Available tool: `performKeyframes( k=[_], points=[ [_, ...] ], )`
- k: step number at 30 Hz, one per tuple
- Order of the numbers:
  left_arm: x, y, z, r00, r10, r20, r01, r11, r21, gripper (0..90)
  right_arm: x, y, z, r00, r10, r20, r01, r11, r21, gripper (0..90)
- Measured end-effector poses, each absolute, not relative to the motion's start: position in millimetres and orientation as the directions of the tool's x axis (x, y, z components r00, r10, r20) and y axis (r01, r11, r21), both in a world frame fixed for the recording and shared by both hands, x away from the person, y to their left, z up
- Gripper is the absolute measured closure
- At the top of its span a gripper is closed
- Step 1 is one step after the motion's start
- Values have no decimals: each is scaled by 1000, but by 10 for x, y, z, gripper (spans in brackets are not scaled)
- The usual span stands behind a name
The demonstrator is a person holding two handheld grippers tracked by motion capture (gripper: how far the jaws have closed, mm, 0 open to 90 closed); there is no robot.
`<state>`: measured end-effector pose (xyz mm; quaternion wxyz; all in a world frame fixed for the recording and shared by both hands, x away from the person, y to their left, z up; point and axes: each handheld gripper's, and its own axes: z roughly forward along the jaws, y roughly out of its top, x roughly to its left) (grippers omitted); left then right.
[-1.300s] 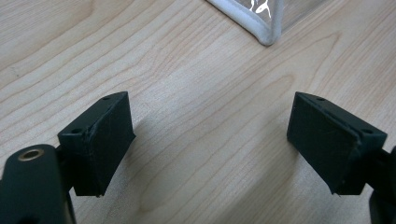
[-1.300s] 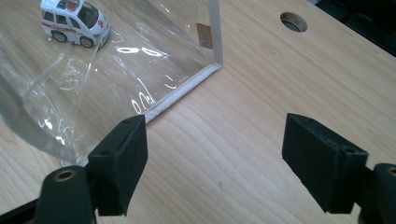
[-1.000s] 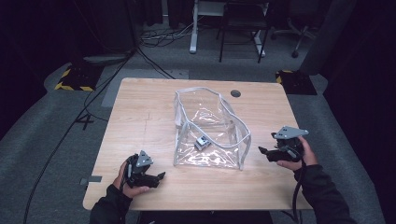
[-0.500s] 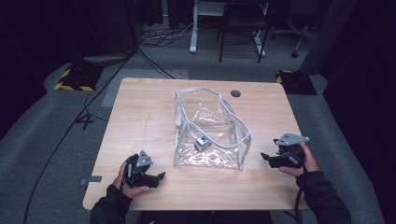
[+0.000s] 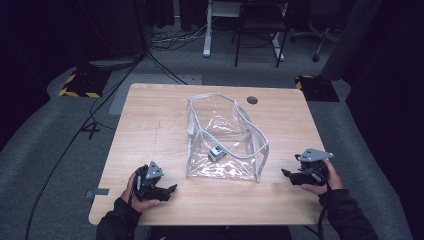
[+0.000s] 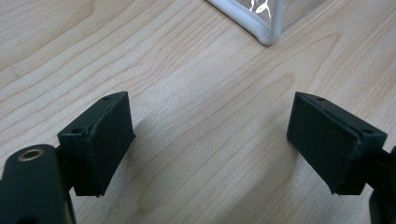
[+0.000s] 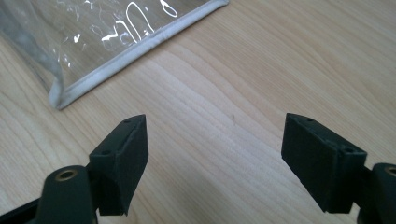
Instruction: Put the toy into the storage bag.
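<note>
pale wood grain runs across the table [image 5: 150, 125], a rectangular top with rounded corners and a small dark round grommet [image 5: 252, 100] near its far edge. at the middle stands the clear plastic bag [image 5: 225, 140], a soft boxy pouch of glossy, crinkled film edged with white piping, its mouth gaping upward; inside, on its floor, lies a small grey blocky object [image 5: 216, 152], too small to tell more. the left gripper [image 5: 170, 190] rests low near the front-left edge, well apart from the bag, its 2 matte black jaws spread wide with bare wood between them; in the left gripper view a rounded piped corner of the bag [image 6: 266, 32] sits ahead of the jaws. the right gripper [image 5: 286, 173] sits near the front-right edge, jaws likewise spread wide and holding nothing, pointing toward the bag's near right corner [image 7: 60, 98], close but not touching. open tabletop lies on both sides of the bag and along the front edge.
</note>
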<state>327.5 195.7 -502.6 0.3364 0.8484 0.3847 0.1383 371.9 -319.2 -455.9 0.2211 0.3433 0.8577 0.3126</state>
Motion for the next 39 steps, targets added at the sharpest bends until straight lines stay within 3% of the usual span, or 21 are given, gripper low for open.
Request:
performKeyframes(
  k=[27, 39],
  points=[
    [3273, 1956, -5026, 664, 747, -24, 561, -477, 677, 147, 3460, -3564, -4894, -637, 764, -104, 512, 520, 683, 213],
    [3274, 1957, -5026, 664, 747, -26, 561, -476, 677, 147, 3320, -3823, -4987, -589, 808, -10, 564, 420, 710, 174]
  ],
)
